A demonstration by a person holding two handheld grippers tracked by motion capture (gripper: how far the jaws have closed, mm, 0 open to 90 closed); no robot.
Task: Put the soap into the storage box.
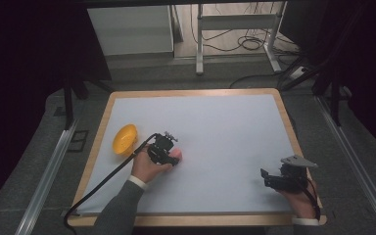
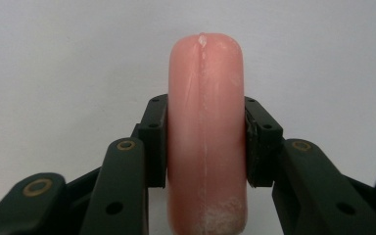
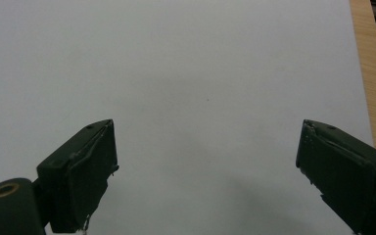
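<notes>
A pink rounded object (image 2: 206,137), smooth with a seam down its middle, stands on edge between the two jaws of my left gripper (image 2: 206,142), which is shut on it. From above, the same pink object (image 1: 176,156) shows at the tip of my left gripper (image 1: 169,154), left of the table's middle. An orange bowl (image 1: 125,139) lies tilted on the white mat just left of that hand. My right gripper (image 1: 269,180) rests near the front right corner, and in its own view my right gripper (image 3: 205,171) is open wide over bare mat.
The white mat (image 1: 215,132) covers a wooden-edged table (image 1: 284,105). The wooden edge (image 3: 369,73) runs along the right of the right gripper view. A black cable (image 1: 103,183) trails from the left gripper off the front edge. A desk frame and loose wires stand on the floor beyond.
</notes>
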